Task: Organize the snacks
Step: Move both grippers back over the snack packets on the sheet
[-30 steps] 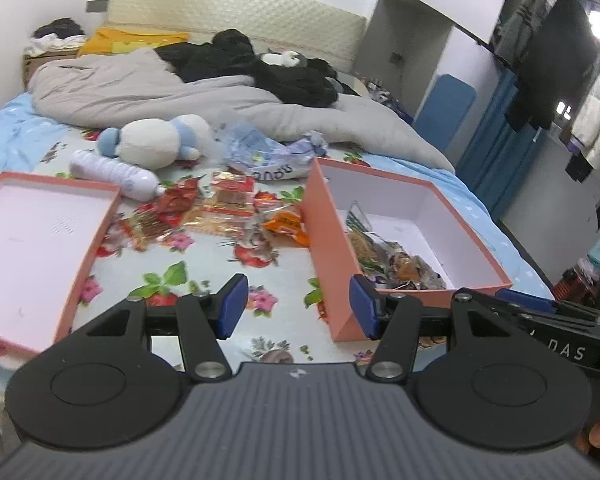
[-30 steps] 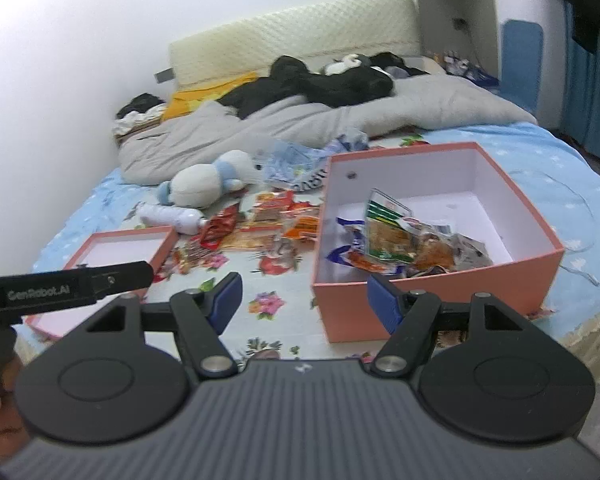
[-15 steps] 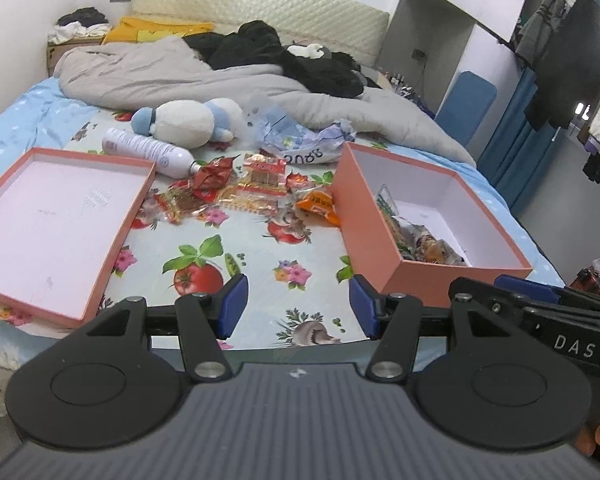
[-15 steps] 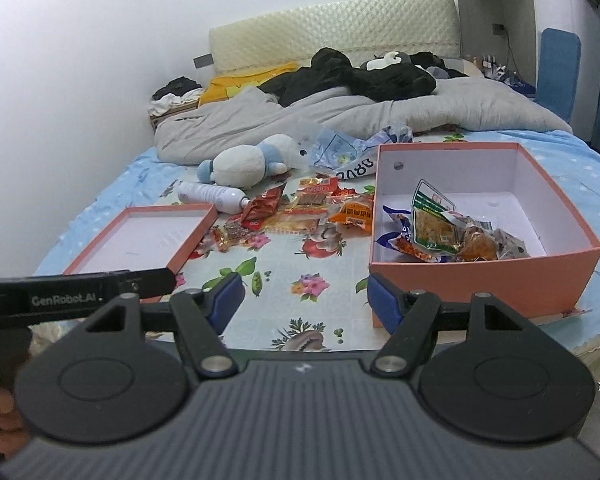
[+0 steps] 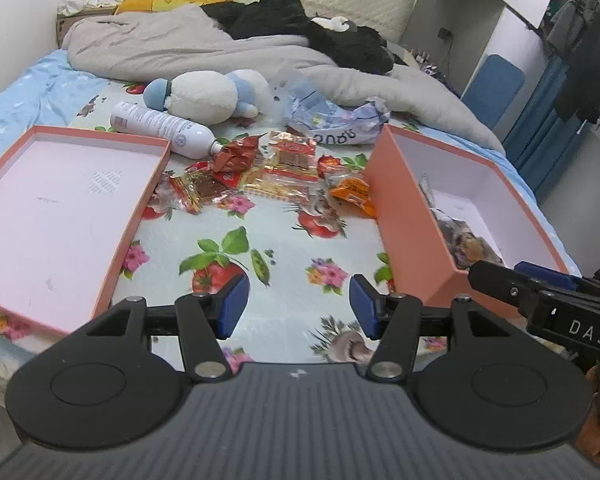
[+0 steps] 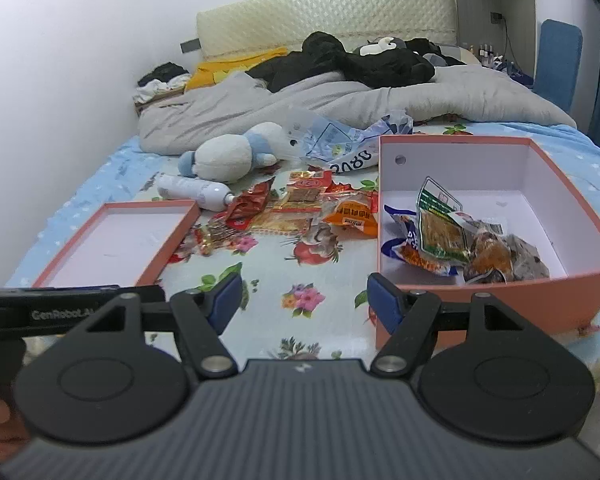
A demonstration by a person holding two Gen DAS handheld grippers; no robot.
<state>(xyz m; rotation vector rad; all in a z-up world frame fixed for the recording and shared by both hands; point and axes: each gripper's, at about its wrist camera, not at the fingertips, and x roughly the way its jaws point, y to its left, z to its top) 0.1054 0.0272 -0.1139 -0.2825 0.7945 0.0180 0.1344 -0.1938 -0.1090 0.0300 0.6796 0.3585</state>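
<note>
We hold our left gripper (image 5: pixel 298 310) above the near edge of the bed, its blue pads (image 5: pixel 232 305) spread wide with nothing between them. Our right gripper (image 6: pixel 304 304) hovers the same way, jaws parted and empty.

Straight ahead of the left claw, well beyond its tips, lies the loose pile of snack packets (image 5: pixel 268 168) on the flowered sheet (image 5: pixel 284 248). Among them we see a crumpled red wrapper (image 5: pixel 236 154), a clear pack of brown bars (image 5: pixel 294 156), and an orange packet (image 5: pixel 352 196) lying just beside the outer wall of the orange box (image 5: pixel 412 236). That deep box sits ahead and to the right of the left claw; from the right claw it is directly ahead of the right finger, its near corner close to the pad. Inside it, seen from the right wrist, a green-topped packet (image 6: pixel 438 220) stands tilted against a blue-edged pack (image 6: pixel 400 240), with dark clear-wrapped snacks (image 6: pixel 504 258) beside them toward the near wall.

The shallow box lid (image 5: pixel 56 208) lies open side up, ahead and to the left of the left claw, with only its white inner face showing.

Farther off past the snacks we see a white bottle (image 5: pixel 160 128) on its side, a white and blue plush toy (image 5: pixel 208 96) behind it, a crumpled pale blue plastic bag (image 5: pixel 332 120), and a grey duvet (image 5: pixel 204 48) heaped across the far part of the bed.
</note>
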